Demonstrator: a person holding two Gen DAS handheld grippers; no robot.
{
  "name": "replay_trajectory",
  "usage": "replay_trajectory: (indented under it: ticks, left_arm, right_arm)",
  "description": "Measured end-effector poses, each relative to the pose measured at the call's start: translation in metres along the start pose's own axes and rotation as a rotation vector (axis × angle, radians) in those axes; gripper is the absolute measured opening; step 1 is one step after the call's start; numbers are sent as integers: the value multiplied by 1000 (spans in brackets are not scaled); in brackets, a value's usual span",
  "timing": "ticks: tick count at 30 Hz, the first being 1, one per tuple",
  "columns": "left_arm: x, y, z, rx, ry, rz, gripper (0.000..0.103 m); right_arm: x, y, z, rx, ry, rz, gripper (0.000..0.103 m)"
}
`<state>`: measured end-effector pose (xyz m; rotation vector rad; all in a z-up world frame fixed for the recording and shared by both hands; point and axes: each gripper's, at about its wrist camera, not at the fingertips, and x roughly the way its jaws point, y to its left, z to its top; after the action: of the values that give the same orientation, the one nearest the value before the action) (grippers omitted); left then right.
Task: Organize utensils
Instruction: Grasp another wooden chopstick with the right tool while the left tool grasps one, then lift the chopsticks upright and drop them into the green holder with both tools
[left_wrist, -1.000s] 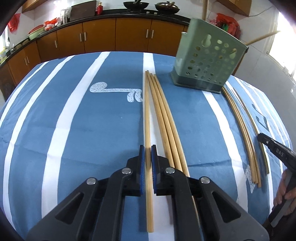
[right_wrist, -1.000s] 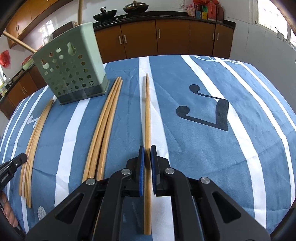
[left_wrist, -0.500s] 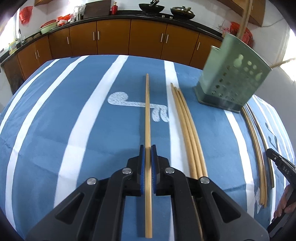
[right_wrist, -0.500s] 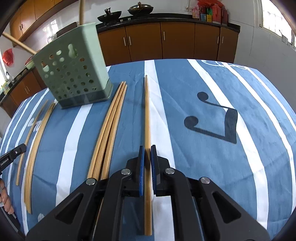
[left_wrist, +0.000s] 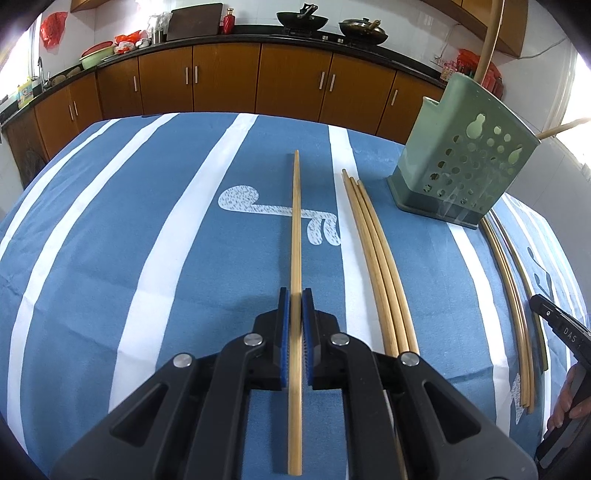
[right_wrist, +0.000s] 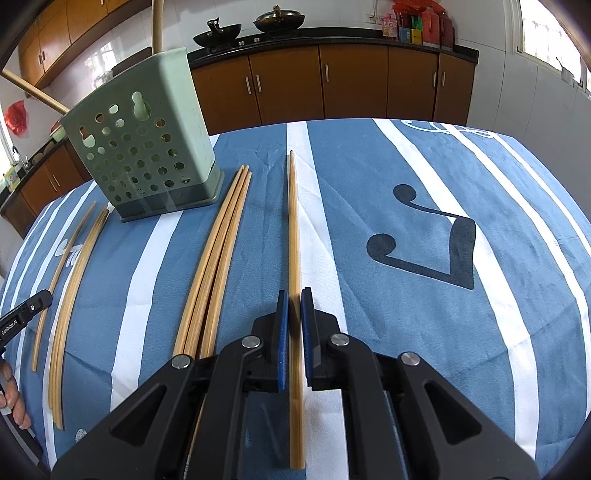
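Chopstick (left_wrist: 295, 236) pinched in my left gripper (left_wrist: 295, 328), another chopstick (right_wrist: 293, 236) in my right gripper (right_wrist: 294, 328); next, tip both into the holder (right_wrist: 144, 147).

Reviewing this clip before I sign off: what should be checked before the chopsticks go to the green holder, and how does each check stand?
1. Left tongs clamp one chopstick: ok.
2. Right tongs clamp one chopstick: ok.
3. Green holder upright on the tablecloth: ok.
4. Free room inside the holder: cannot tell.
5. Loose chopsticks lie clear of both tongs: ok.
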<state>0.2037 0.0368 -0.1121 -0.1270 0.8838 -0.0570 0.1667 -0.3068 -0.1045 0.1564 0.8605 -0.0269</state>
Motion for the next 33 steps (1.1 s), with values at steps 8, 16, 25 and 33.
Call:
replay_trajectory:
  ticks: [8,16,25,33]
  left_arm:
    - [0,1,0,0,0,0,9]
    - [0,0,0,1,0,-2,9]
    - [-12,-6,-15,70,8,23,8]
    - [-29,-1,-11,63,-5,10,7]
  right_arm:
    - [0,0,0,-1,0,-1,8]
    - [-1,0,-1,-5,0,0,8]
    - [-10,-1,-11,-30,4,8,8]
    - [-34,-5,-5,3,-60,24,7]
